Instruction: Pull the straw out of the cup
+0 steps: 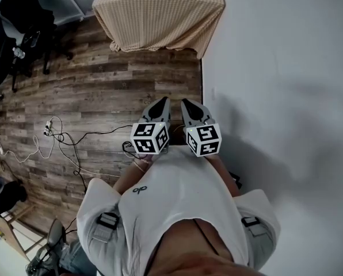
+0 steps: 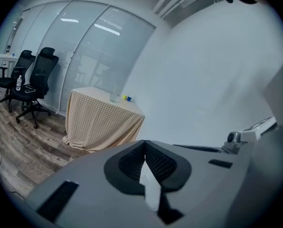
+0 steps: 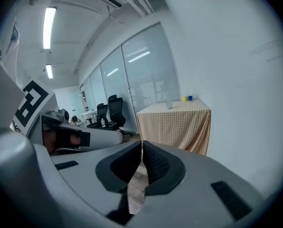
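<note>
Showing a person standing on a wood floor point(image 1: 102, 91) beside a white wall point(image 1: 286, 68), w/ one gripper in each hand held out in front at chest level, side by side and near each other.

L: left gripper point(image 1: 165, 100), jaws pressed together, nothing between the pads; marker cube faces up toward the head cam. In its own view the pads meet along one line, w/ only wall showing past them.

R: right gripper point(image 1: 185, 101), jaws likewise closed tip to tip and empty. Its view takes in the L unit at far left, incl. the marker cube.

Both point toward a table point(image 1: 160, 27) draped in a tan checked cloth, standing against the wall and well apart from the grippers.

Task item: a clear cup point(image 2: 114, 95) stands on the tabletop, toward the wall side. The straw is too small to make out at this range. Just beside the cup sit a small yellow thing point(image 2: 125, 98) and a blue thing point(image 2: 129, 99).

Bkgd: black office chairs point(image 2: 37, 77) before a glass partition point(image 2: 84, 51); loose cables point(image 1: 56, 137) lie on the floor to the person's left.
</note>
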`<state>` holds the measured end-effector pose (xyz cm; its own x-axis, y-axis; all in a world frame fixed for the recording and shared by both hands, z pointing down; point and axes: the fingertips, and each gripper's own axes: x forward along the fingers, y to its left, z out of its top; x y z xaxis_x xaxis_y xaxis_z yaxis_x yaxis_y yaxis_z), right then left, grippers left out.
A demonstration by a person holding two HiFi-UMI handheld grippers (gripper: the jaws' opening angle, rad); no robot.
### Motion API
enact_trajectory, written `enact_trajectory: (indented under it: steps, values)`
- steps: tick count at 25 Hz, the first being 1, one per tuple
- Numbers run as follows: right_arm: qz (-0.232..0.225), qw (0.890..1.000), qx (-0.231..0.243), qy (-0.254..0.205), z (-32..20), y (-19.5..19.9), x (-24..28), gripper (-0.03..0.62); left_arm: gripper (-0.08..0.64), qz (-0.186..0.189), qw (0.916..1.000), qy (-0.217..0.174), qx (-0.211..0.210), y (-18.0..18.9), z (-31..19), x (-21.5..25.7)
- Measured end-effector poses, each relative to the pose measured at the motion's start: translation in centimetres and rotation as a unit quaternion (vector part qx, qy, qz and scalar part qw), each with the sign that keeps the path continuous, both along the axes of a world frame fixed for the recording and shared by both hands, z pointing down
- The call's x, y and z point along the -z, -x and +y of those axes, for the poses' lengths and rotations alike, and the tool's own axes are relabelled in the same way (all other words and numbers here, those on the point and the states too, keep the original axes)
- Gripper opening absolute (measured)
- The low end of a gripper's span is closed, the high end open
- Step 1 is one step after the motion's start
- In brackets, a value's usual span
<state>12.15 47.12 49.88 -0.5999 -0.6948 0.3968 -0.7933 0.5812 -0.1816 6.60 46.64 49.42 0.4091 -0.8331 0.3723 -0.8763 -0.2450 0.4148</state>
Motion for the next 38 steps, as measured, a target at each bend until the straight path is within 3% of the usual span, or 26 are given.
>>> enact_trajectory:
  steps: [7,16,21,25,31,38]
  values:
    - [0.0,1.0,-0.002,0.009,-3.1,3.1,-0.7,0.034,0.008,0.003,0.999,0.018,-0.041,1.5,-2.9,-0.8]
    - [-0.011,1.0,-0.024,0.016,-7.2,7.4,-0.7,0.034,0.008,-0.003,0.9976,0.036,-0.06,6.9,-6.9,-1.1]
    - [-0.01,1.0,-0.024,0.018,-8.1,9.1,-1.1,0.034,0.008,-0.02,0.9982,0.043,-0.037,9.2,-8.2,-1.9]
    - [-0.005,0.999,-0.025,0.019,-8.5,9.6,-1.0,0.034,0.008,-0.002,0.9985,0.036,-0.042,9.7,-8.9,-1.5]
    - [-0.011,0.999,-0.026,0.022,-9.4,10.2,-1.2,0.034,0.008,-0.002,0.9995,0.029,-0.015,11.0,-9.7,-1.6]
    - [-0.014,0.999,-0.019,0.032,-9.5,11.0,-1.2,0.034,0.008,-0.001,0.9992,0.036,-0.015,11.6,-9.8,-1.4]
